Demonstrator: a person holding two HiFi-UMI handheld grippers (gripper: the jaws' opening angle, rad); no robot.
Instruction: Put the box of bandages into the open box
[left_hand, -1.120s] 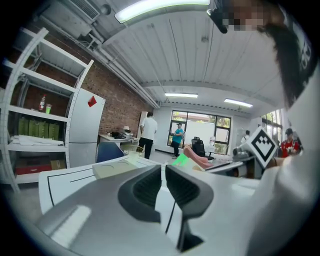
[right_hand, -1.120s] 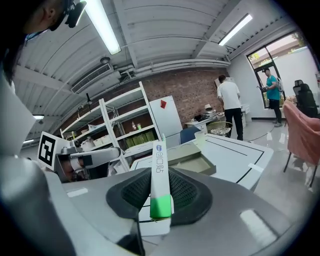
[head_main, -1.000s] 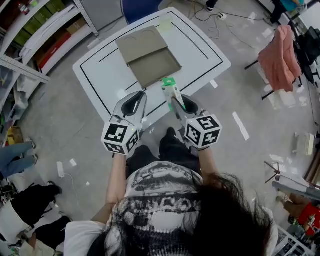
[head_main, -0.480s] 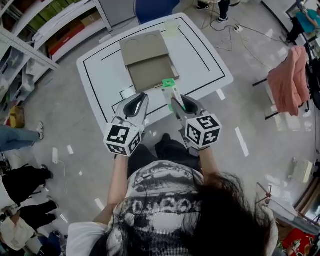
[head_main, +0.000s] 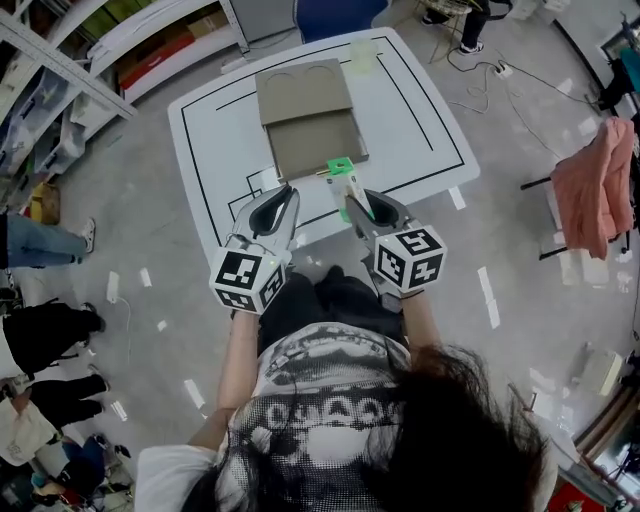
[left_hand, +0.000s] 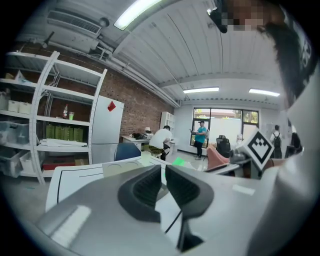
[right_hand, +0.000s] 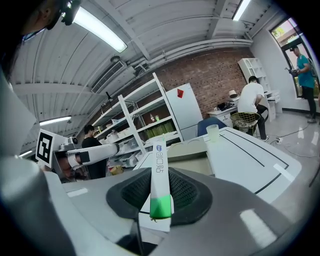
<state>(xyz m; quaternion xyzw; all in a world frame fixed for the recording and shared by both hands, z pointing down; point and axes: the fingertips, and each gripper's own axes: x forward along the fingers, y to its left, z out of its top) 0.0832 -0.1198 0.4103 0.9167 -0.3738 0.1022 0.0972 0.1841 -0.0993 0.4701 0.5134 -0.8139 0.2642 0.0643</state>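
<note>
Left gripper (left_hand: 163, 169): jaws drawn together to a thin slit with nothing between the pads; it idles level with the right one, to its left.
Right gripper (right_hand: 160, 176): clamped on the box of bandages, pads pressing on its two broad faces.
Box of bandages (right_hand: 159, 162): a slim white carton with a green end, held edge-on. The green end sits low between the pads and the white end sticks out past the jaw tips. In the head view it is over the table's near edge, short of the open box.
Table (head_main: 420, 120): white top with black lines, spreading ahead of both grippers.
Open box (head_main: 312, 145): grey-brown cardboard lying flat on the table, just ahead of the jaw tips and a little left of the right gripper's line. Its tray looks empty, and its lid (head_main: 303, 92) is folded back on the far side.
Cup (head_main: 362, 52): pale and translucent, at the table's far edge, well beyond the open box and right of the lid.
Done so far: the carton appears picked up and securely held, and the tray is already open.
Left to do: by my reading, carry the carton forward over the tray, lower it in and let go.
Count: two grippers, one box of bandages, one open box with one lid, one cup, one table.
</note>
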